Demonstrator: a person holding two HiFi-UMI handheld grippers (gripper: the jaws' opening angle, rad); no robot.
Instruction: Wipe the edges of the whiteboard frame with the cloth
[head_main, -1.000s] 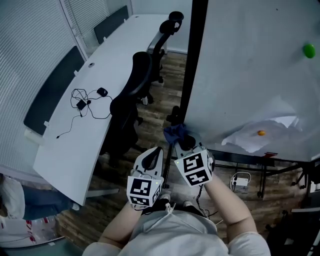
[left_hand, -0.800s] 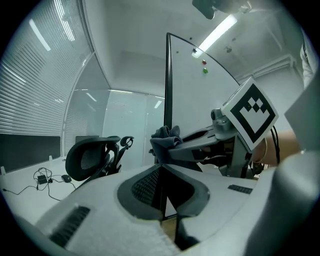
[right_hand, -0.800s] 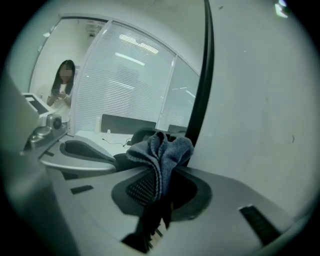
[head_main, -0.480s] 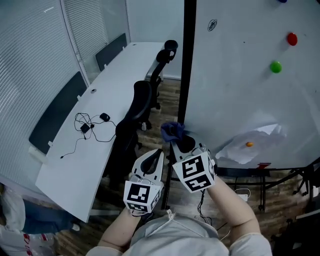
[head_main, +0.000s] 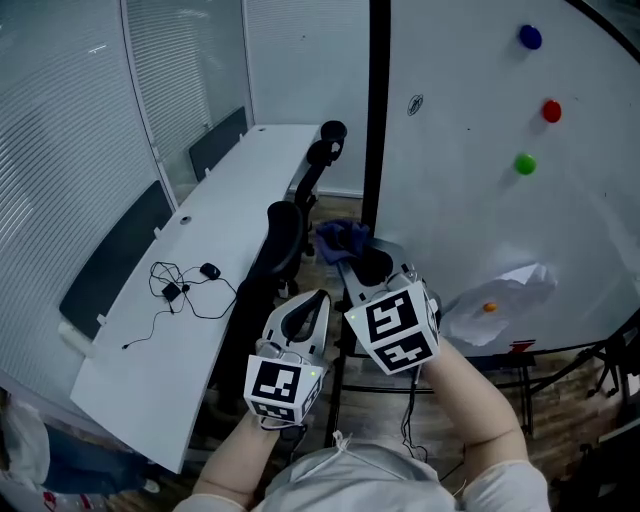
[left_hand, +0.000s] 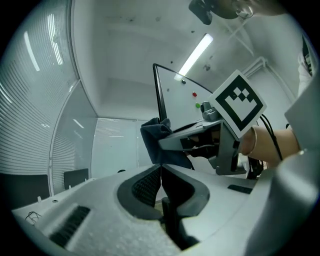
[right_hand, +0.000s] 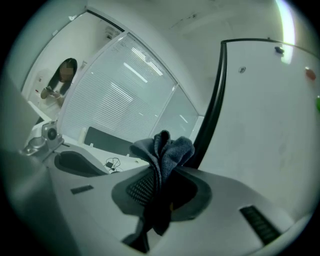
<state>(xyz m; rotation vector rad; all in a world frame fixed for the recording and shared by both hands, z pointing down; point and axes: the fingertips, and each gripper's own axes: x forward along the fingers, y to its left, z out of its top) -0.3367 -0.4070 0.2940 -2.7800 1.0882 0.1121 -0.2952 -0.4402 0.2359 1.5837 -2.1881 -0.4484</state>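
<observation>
Cloth (head_main: 340, 240) higher up black whiteboard frame (head_main: 378, 120), white desk (head_main: 250, 190) alongside

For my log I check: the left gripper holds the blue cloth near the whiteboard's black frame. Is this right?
No. It is the right gripper that holds the blue cloth near the black frame, as the right gripper view shows.

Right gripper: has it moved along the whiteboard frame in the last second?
Yes. The right gripper, shut on the cloth, has moved up the black frame: the cloth was level with the orange magnet, now above it.
</observation>
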